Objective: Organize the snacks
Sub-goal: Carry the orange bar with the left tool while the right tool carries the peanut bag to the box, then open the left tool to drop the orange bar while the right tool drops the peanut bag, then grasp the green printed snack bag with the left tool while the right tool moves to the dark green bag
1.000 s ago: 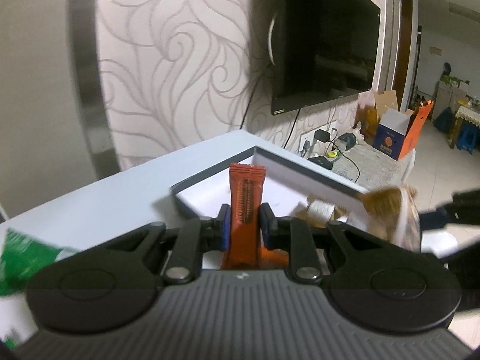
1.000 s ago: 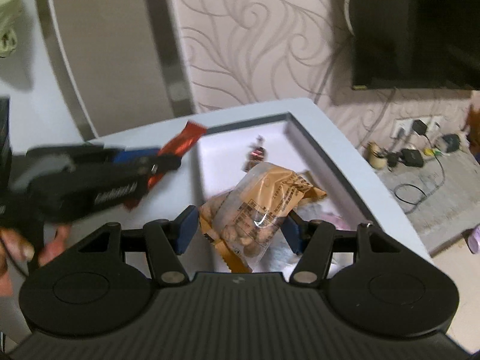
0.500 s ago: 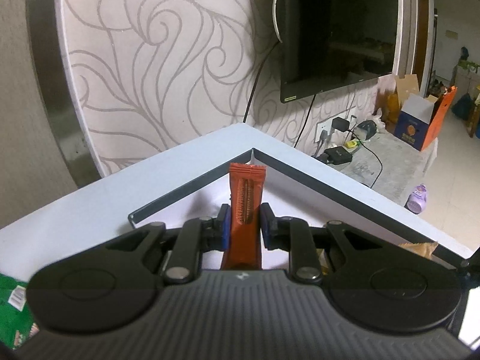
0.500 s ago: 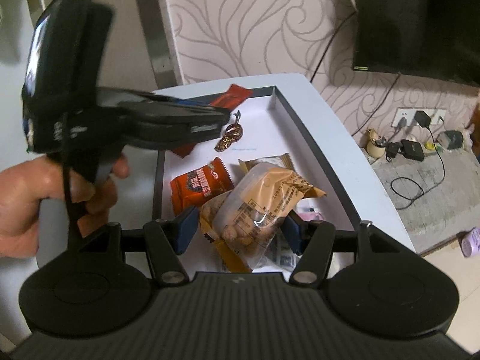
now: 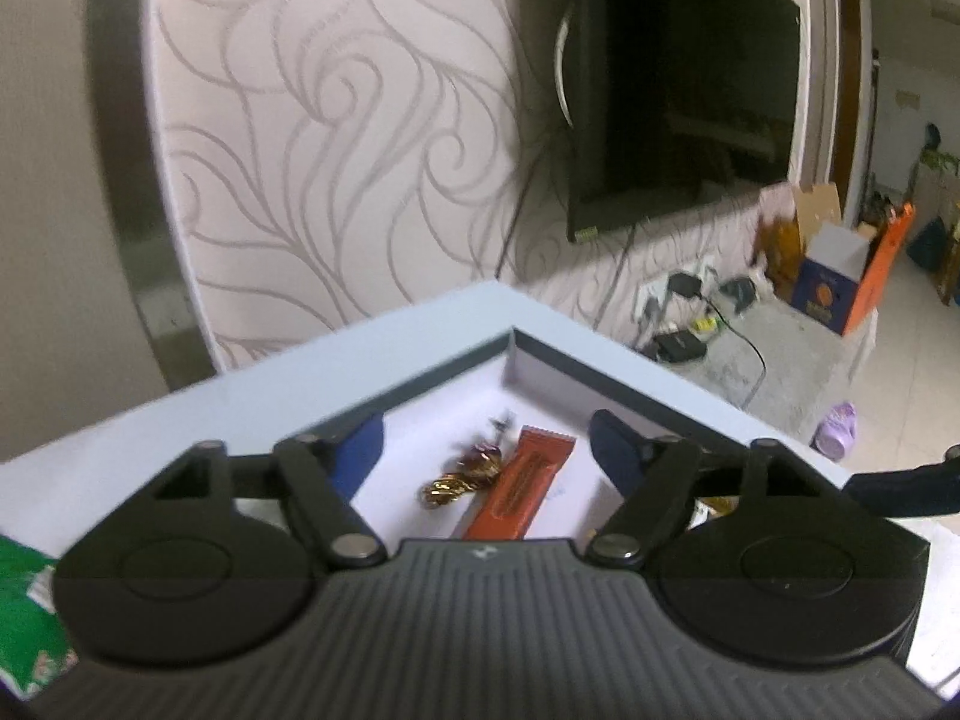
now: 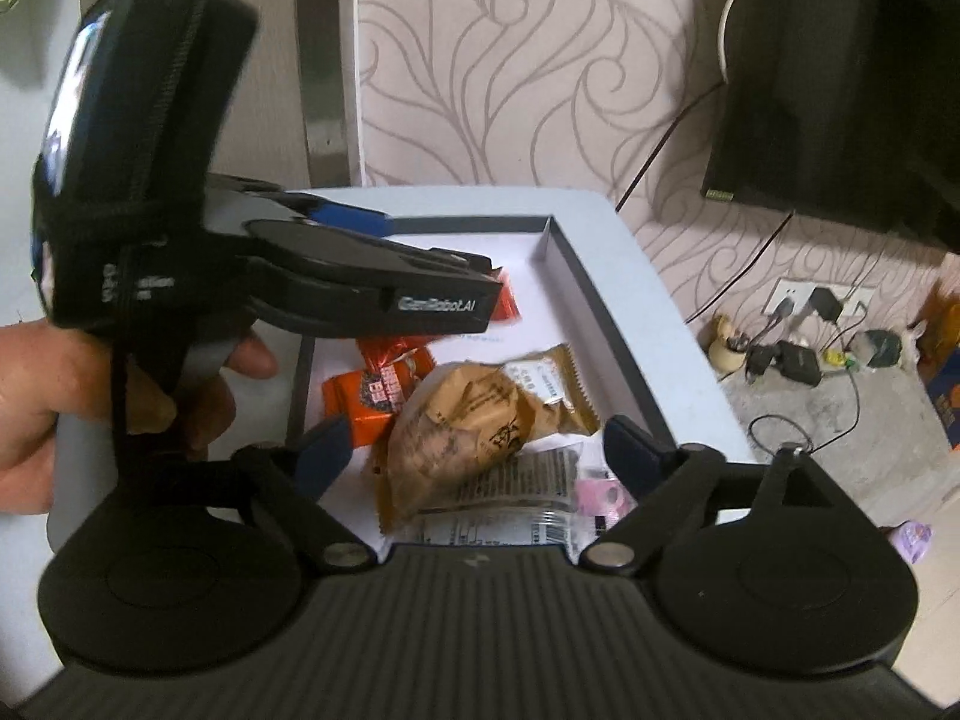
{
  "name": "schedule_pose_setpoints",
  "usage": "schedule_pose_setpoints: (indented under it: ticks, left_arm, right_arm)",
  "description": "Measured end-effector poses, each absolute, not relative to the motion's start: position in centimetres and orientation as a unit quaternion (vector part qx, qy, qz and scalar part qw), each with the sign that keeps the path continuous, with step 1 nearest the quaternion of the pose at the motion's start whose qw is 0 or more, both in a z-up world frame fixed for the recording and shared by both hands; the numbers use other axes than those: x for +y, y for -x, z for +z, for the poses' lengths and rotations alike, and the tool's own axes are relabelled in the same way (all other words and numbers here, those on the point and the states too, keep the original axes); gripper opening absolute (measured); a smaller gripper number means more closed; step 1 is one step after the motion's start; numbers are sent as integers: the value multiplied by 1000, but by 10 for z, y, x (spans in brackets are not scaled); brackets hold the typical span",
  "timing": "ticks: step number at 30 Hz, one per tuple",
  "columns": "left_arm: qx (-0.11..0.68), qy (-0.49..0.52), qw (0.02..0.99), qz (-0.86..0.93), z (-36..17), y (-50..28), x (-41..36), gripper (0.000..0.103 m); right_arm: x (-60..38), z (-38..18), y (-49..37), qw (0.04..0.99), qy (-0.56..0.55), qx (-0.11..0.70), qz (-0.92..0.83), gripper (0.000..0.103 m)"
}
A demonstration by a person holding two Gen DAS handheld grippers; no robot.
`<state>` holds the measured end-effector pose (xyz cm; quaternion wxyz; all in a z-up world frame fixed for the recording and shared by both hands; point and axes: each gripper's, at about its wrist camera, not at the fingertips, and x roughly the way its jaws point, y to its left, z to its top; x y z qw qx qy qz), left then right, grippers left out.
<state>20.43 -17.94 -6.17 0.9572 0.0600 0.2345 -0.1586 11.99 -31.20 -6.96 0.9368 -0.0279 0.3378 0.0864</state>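
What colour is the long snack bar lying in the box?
Orange-red, with a dark brown stripe down the snack bar; clearest from the left wrist view.

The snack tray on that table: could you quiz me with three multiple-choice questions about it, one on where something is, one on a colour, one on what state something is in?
1. Where does the orange bar lie?
A. inside the tray
B. on the floor
C. on the television

2. What colour is the big packet between the right gripper jaws?
A. green
B. golden brown
C. blue

3. How do the left gripper jaws stand?
A. clamped on the bar
B. apart, opening, gripping nothing
C. out of view

Answers: 1 A, it rests on the white tray floor beside a gold candy. 2 B, its wrapper is tan. 3 B, both pads stand clear of the bar.
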Motion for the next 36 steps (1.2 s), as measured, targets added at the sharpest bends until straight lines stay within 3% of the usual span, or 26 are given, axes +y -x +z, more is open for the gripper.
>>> schedule_pose_setpoints:
  ticks: [7, 17, 19, 22, 29, 36]
  left_arm:
    - [194, -23, 975, -103, -36, -152, -131, 78]
    - [197, -15, 980, -31, -27, -65, -17, 79]
    - [192, -37, 980, -44, -23, -48, 5, 92]
    - [187, -87, 974, -98, -21, -26, 38, 92]
    - [241, -118, 949, -165, -30, -36, 106, 92]
    - [295, -130, 924, -205, -65, -58, 122, 92]
  right_arm:
    - [-312, -47, -101, 949, 4, 306, 71, 100]
    - [-248, -35, -111, 943, -27, 306, 125, 100]
    - [-231, -36, -112, 940, -31, 309, 142, 100]
    - [-203, -37, -114, 933, -38, 318, 163, 100]
    - [-162, -43, -108, 923, -54, 336, 178, 100]
    - [-148, -39, -106, 922, -49, 341, 175, 100]
